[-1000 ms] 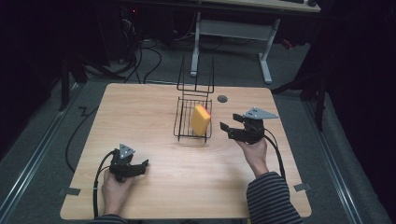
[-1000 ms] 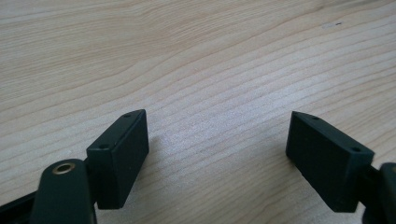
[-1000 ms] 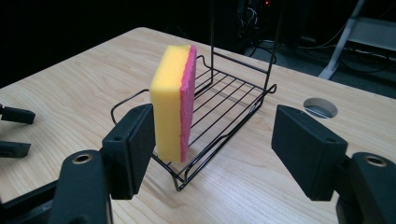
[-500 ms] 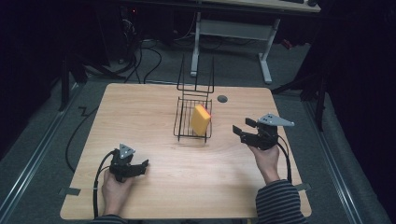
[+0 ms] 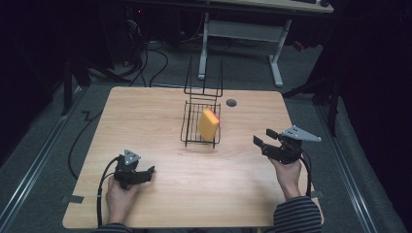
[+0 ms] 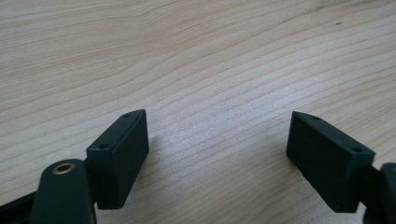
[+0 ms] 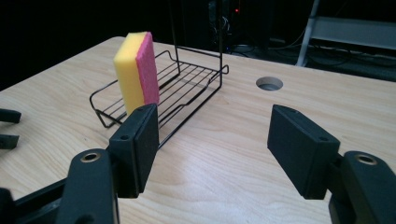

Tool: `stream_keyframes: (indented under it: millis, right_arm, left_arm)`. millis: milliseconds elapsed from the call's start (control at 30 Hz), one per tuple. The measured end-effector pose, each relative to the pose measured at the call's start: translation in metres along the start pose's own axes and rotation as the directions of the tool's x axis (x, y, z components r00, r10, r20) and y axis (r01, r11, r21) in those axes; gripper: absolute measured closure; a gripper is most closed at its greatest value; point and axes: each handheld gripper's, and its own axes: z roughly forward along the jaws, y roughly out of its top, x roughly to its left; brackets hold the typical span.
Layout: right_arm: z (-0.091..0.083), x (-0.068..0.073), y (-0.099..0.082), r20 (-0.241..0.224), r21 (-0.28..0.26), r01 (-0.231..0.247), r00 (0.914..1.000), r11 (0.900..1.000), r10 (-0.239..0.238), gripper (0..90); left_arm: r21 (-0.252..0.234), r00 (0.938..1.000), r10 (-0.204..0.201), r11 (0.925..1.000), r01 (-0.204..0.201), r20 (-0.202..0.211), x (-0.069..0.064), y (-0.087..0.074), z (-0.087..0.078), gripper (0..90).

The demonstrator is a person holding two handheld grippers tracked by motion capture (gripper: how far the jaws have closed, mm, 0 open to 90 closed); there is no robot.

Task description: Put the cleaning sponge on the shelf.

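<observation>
A yellow sponge with a pink face (image 5: 209, 124) stands on edge in a black wire rack (image 5: 185, 127) at the table's middle. In the right gripper view the sponge (image 7: 135, 70) leans upright in the rack (image 7: 191, 79), well ahead of the jaws. My right gripper (image 5: 263, 136) hovers to the right of the rack, apart from it. Its jaws (image 7: 215, 109) are open and have just closed a little, with nothing between them. My left gripper (image 5: 148, 172) rests near the front left of the table, and its jaws (image 6: 217, 115) stand open over bare wood.
A round cable hole (image 5: 231, 103) lies in the wooden tabletop (image 5: 160, 111) just behind the rack on the right. Cables trail off both grippers toward the front edge. A desk frame (image 5: 243, 34) and dark floor lie beyond the far edge.
My right gripper has drawn back from beside the rack, moving right and toward the front edge. The sponge stays in the rack. The left gripper has not moved.
</observation>
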Motion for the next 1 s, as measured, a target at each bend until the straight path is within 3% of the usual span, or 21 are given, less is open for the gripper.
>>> stream_keyframes:
  millis: [333,1000]
  right_arm:
    - [-0.014,-0.007,-0.016,0.003,-0.035,-0.038,0.9993,0.9987,0.038,35.2]
    - [-0.021,-0.016,-0.050,0.020,-0.012,-0.087,0.9960,0.9962,0.087,35.6]
  left_arm:
    - [0.000,1.0000,0.000,1.0000,0.000,0.000,0.000,0.000,0.000,21.5]
    - [0.000,1.0000,0.000,1.0000,0.000,0.000,0.000,0.000,0.000,21.5]
